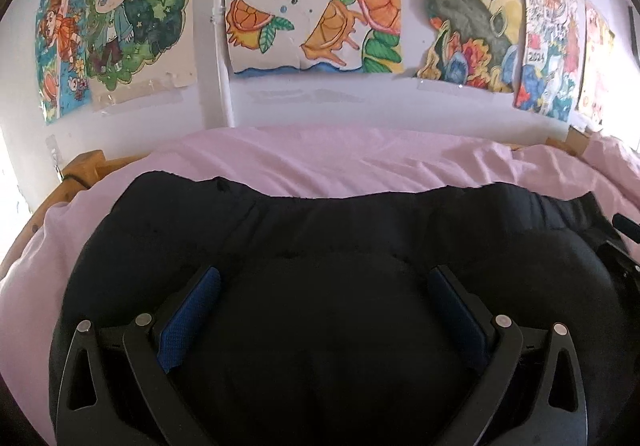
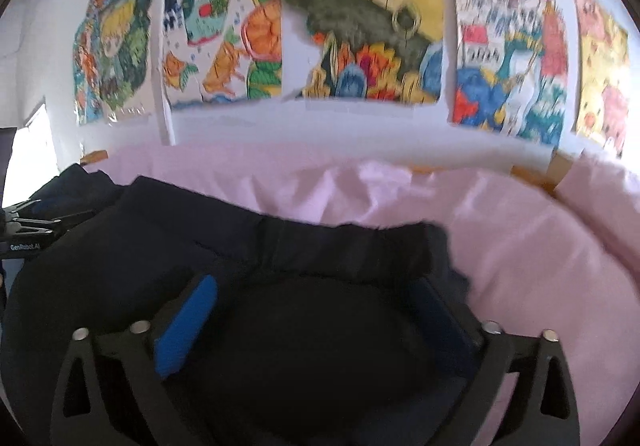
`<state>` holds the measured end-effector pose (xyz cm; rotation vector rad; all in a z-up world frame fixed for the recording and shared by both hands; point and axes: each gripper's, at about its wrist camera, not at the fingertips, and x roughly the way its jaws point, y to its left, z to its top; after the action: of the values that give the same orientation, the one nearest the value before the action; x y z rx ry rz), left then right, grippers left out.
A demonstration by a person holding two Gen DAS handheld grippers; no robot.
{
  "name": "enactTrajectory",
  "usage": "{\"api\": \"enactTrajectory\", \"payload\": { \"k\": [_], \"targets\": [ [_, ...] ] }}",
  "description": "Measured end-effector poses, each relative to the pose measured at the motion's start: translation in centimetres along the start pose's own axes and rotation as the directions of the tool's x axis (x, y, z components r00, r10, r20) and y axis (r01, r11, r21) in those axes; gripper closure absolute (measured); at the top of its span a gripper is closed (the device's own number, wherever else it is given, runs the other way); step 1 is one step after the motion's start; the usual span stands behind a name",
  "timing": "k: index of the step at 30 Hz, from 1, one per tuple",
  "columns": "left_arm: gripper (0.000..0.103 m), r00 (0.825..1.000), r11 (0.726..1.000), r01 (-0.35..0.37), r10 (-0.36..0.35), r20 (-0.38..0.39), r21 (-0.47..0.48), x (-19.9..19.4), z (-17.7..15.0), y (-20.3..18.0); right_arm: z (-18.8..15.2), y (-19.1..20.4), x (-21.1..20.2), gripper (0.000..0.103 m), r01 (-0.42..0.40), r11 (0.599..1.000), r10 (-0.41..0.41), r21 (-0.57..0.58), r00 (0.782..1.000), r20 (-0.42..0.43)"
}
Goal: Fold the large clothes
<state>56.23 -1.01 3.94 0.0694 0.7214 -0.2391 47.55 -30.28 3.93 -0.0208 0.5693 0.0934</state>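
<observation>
Left gripper spread wide, blue pads clear of cloth, nothing grasped. Black garment lies under and ahead of its fingers, elastic band edge just beyond the tips, on pink sheet. Right gripper likewise wide apart, released, above garment's right end; sheet to its right. Drawings on wall ahead.

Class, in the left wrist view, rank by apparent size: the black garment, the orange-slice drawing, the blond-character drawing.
1. black garment, though nearness to the camera enlarges it.
2. and 3. orange-slice drawing and blond-character drawing look too alike to rank.
</observation>
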Motion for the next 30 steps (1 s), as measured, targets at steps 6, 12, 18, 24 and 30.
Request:
{"api": "enactTrajectory", "payload": {
  "k": [6,12,18,24,30],
  "targets": [
    [0.001,0.999,0.998,0.040,-0.040,-0.011,0.041,-3.7,-0.4,0.5,0.3,-0.6,-2.7,0.000,-0.090,0.996,0.089,-0.024,0.996,-0.032],
    [0.001,0.999,0.999,0.048,-0.048,-0.006,0.017,-7.9,-2.1,4.7,-1.0,-2.0,-5.6,0.000,-0.134,0.991,0.134,0.010,0.987,-0.090],
    [0.001,0.993,0.996,0.044,-0.051,-0.105,-0.075,-8.8,-3.8,10.3,-2.8,-3.9,-6.7,0.000,-0.181,0.980,0.192,0.083,0.969,-0.154],
    [0.002,0.964,0.954,0.164,-0.209,-0.166,-0.251,-7.4,-4.2,13.9,-3.9,-6.4,-5.7,0.000,-0.197,0.954,0.240,0.225,0.953,-0.184],
    [0.002,0.944,0.943,0.214,-0.266,-0.193,-0.255,-5.9,-3.0,14.2,-3.8,-8.9,-4.0,0.000,-0.188,0.923,0.256,0.337,0.951,-0.170]
  ]
}}
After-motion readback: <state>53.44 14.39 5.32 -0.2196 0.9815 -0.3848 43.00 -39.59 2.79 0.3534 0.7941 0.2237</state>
